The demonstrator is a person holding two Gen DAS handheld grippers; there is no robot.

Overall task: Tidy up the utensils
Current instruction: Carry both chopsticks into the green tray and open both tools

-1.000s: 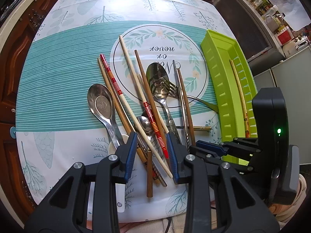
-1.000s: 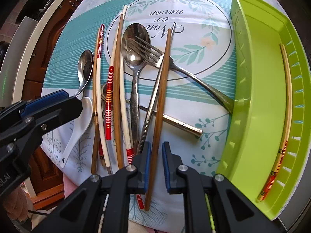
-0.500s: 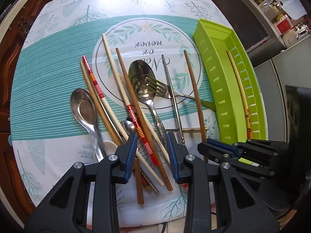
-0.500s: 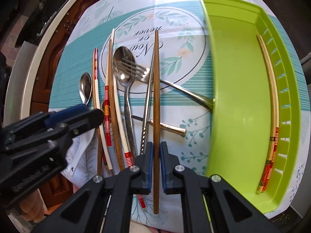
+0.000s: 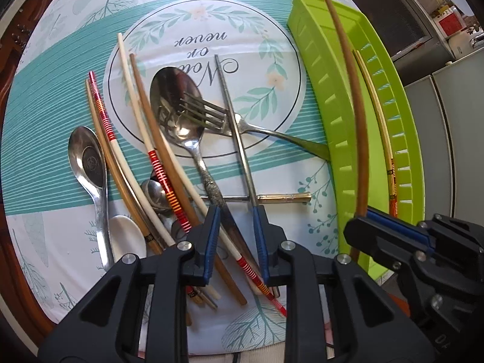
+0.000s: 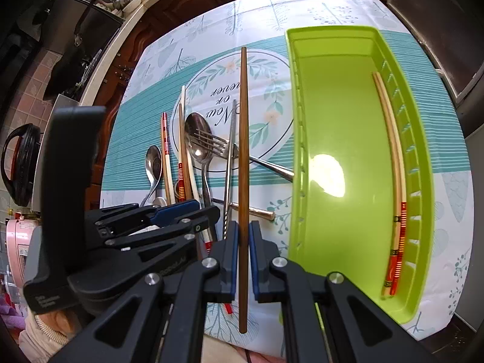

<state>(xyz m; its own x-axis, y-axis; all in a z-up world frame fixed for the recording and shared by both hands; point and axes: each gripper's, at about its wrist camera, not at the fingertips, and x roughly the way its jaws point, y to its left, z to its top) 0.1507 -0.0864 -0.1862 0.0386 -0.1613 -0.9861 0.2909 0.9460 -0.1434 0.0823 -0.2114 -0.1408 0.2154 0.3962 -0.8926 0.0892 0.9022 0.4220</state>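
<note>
My right gripper (image 6: 243, 252) is shut on a brown wooden chopstick (image 6: 243, 151) and holds it in the air; in the left wrist view the chopstick (image 5: 354, 90) hangs over the green tray (image 5: 320, 90). The tray (image 6: 341, 115) holds one cream chopstick with red bands (image 6: 393, 163). My left gripper (image 5: 236, 242) is open, low over the pile of utensils: a large spoon (image 5: 172, 103), a fork (image 5: 211, 112), a metal chopstick (image 5: 239, 139), red-banded chopsticks (image 5: 106, 115) and a smaller spoon (image 5: 86, 157).
A white ceramic spoon (image 5: 125, 236) lies at the pile's near left. A gold-tipped metal handle (image 5: 284, 197) lies crosswise beside the tray. The teal and white cloth (image 5: 45, 121) covers the table. Kitchen appliances (image 6: 21, 166) stand off the left edge.
My right gripper has lifted the brown chopstick out of the pile and carried it right, toward and over the green tray. My left gripper has come lower and closer to the pile.
</note>
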